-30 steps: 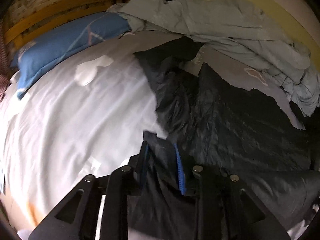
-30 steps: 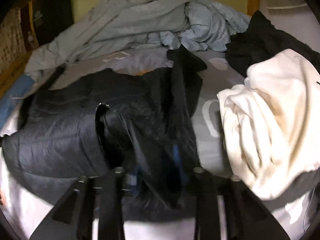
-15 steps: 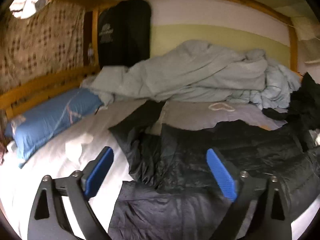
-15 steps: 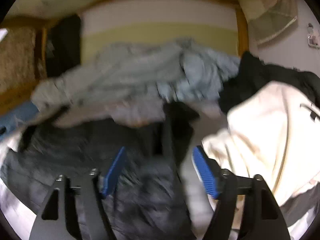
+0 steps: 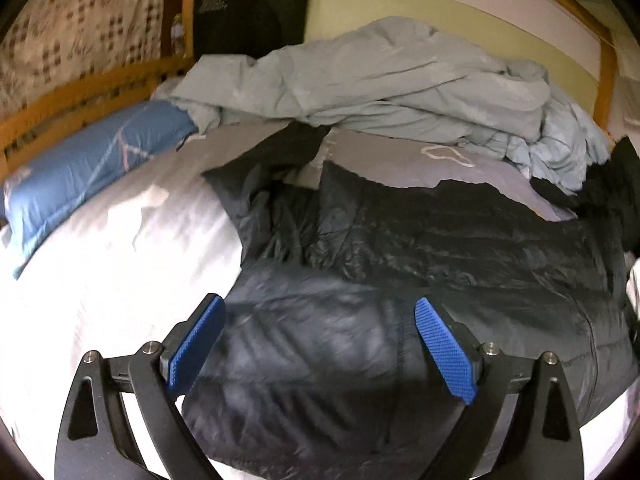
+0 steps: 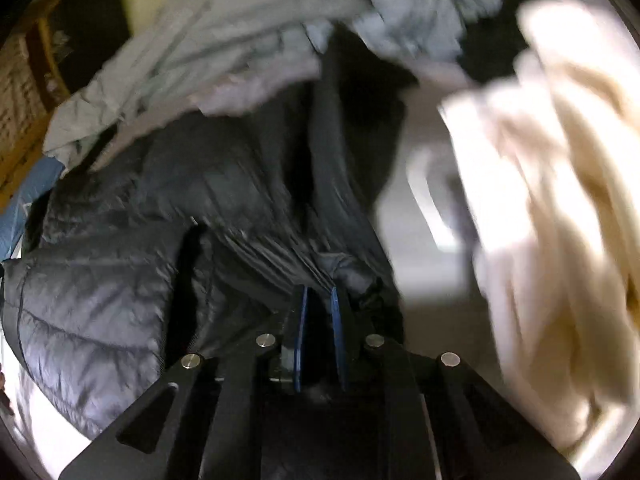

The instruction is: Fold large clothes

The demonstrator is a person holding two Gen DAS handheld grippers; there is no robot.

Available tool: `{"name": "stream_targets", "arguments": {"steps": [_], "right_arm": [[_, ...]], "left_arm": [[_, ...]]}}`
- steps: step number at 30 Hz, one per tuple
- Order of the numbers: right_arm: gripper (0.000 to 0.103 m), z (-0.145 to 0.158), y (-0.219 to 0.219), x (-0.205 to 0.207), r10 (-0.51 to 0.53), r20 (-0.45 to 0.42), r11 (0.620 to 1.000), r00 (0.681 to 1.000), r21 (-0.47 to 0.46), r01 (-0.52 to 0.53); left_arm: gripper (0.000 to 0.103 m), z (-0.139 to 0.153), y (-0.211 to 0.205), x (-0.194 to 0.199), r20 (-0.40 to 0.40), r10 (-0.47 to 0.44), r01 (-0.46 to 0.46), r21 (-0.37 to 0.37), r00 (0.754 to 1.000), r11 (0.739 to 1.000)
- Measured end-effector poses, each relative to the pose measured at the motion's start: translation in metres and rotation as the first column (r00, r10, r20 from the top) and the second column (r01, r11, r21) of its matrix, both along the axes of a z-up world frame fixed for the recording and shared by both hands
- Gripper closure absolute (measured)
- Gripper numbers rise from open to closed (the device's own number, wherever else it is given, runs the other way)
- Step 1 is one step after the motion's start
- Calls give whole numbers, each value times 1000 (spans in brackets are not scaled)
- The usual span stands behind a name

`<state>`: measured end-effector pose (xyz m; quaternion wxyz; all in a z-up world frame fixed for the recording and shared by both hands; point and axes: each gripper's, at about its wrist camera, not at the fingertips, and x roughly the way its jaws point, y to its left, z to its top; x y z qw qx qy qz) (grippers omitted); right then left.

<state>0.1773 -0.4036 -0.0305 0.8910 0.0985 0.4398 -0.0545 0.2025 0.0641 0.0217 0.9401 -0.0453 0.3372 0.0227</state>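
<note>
My left claw [image 5: 318, 340] has bright blue, finely dimpled pads [image 5: 446, 354] on black arms; my right claw [image 6: 318, 320] shows the same blue as two thin strips. The jacket [image 5: 400, 280] is black with a grey sheen and quilted lines. The sheet [image 5: 100, 280] is white. The pillow [image 5: 92, 164] is blue with pale pink and light-blue lines. The duvet [image 5: 380, 76] is pale grey-blue. The fleece [image 6: 552, 200] is cream. The frame [image 5: 80, 100] is honey-coloured wood, the curtain [image 5: 80, 20] beige with brown checks, the wall [image 5: 360, 4] pale green.
</note>
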Motion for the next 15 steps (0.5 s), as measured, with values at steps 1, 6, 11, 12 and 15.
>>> {"name": "stream_targets", "arguments": {"steps": [1, 6, 11, 12, 15], "right_arm": [[90, -2, -1, -3, 3, -36, 1000, 999, -3, -3], [90, -5, -3, -15, 3, -98, 1000, 995, -13, -4], [92, -13, -21, -22, -8, -94, 993, 996, 114, 19], [92, -13, -22, -22, -3, -93, 993, 996, 119, 14], [92, -12, -19, -19, 0, -92, 995, 996, 99, 9]], "left_arm": [[8, 0, 1, 1, -3, 4, -4, 1, 1000, 1000], [8, -10, 4, 8, -61, 26, -23, 48, 998, 999], [7, -30, 3, 19, -165, 24, -2, 134, 986, 991], [5, -39, 2, 23, -191, 25, 3, 145, 981, 989], [3, -65, 6, 33, -271, 31, -8, 85, 962, 996]]}}
